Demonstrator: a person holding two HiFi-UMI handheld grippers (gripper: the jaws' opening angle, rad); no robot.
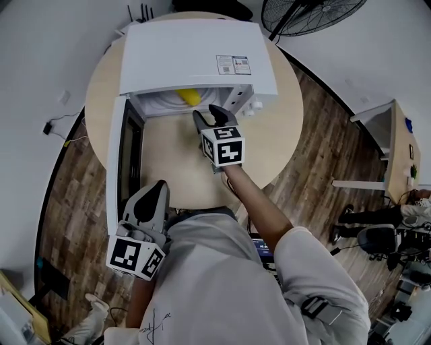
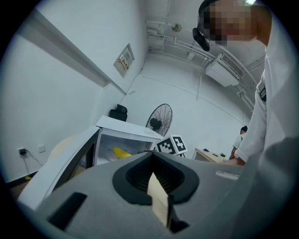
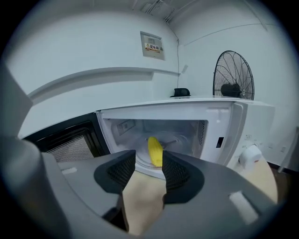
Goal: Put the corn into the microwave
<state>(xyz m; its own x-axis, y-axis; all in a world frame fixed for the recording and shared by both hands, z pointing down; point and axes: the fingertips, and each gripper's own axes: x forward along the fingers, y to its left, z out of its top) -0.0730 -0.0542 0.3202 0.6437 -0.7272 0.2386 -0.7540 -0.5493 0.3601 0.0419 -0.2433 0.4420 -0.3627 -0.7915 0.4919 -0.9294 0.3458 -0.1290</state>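
Note:
The yellow corn [image 1: 189, 96] lies inside the white microwave [image 1: 195, 54], on its turntable, and shows as corn [image 3: 155, 150] in the right gripper view and as corn [image 2: 122, 152] in the left gripper view. The microwave door [image 1: 116, 162] stands wide open to the left. My right gripper [image 1: 207, 113] hovers over the table just in front of the cavity; the right gripper [image 3: 149, 156] is open and holds nothing, with the corn showing beyond its jaws. My left gripper [image 1: 160, 185] hangs back near my body by the door's outer edge; the left gripper [image 2: 153, 156] has its tips together, empty.
The microwave sits at the back of a round wooden table [image 1: 283, 135]. A standing fan [image 1: 310, 13] is behind it. A desk [image 1: 401, 148] is off to the right, over wooden flooring. A person [image 2: 240, 140] stands far off in the room.

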